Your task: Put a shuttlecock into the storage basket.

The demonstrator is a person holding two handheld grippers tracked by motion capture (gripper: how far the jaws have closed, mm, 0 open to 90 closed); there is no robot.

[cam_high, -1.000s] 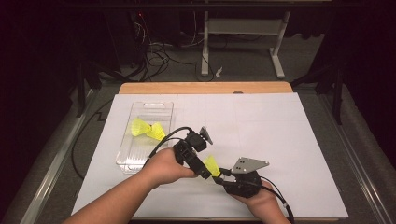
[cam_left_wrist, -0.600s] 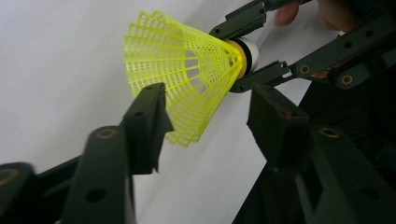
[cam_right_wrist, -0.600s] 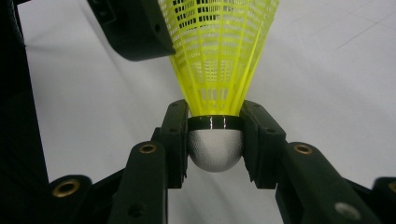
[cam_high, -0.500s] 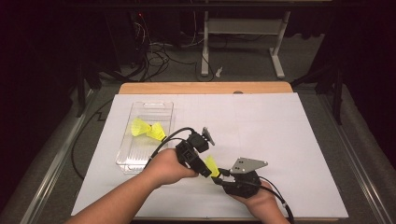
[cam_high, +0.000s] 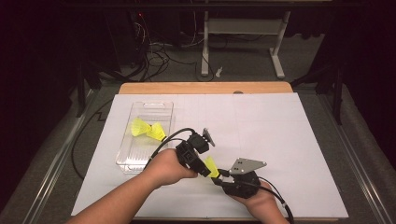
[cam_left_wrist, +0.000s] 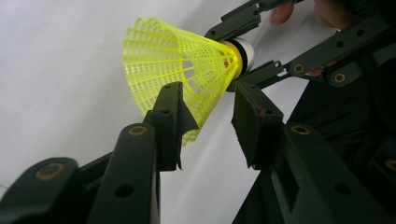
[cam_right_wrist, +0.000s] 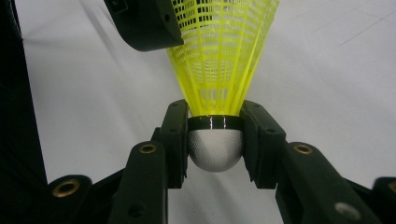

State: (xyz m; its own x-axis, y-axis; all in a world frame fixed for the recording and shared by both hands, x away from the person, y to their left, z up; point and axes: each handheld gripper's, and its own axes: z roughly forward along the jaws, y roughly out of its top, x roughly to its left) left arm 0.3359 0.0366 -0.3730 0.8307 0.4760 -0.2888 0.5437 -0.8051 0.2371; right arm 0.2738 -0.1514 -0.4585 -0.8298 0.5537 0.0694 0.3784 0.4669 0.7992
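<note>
A yellow-skirted shuttlecock [cam_high: 211,165] with a white cork [cam_right_wrist: 215,149] is held off the white sheet between both hands. My right gripper [cam_right_wrist: 215,112] is shut on the cork just below the black band, seen in the high view as the right gripper [cam_high: 218,177]. My left gripper [cam_left_wrist: 208,100] reaches in from the left, seen from above as the left gripper [cam_high: 205,169]. Its jaws have just been closing, with the mesh skirt [cam_left_wrist: 177,60] between them. One pad touches the mesh and a gap remains at the other.
A clear plastic tray [cam_high: 152,105] lies at the left of the white sheet [cam_high: 261,130], holding two more yellow shuttlecocks [cam_high: 140,127] [cam_high: 156,133]. A wooden table edge [cam_high: 205,87] runs along the back. Cables and a desk frame [cam_high: 243,28] stand beyond on the floor.
The left gripper's jaws have drawn closer around the yellow skirt. Both hands and the shuttlecock stay where they were.
</note>
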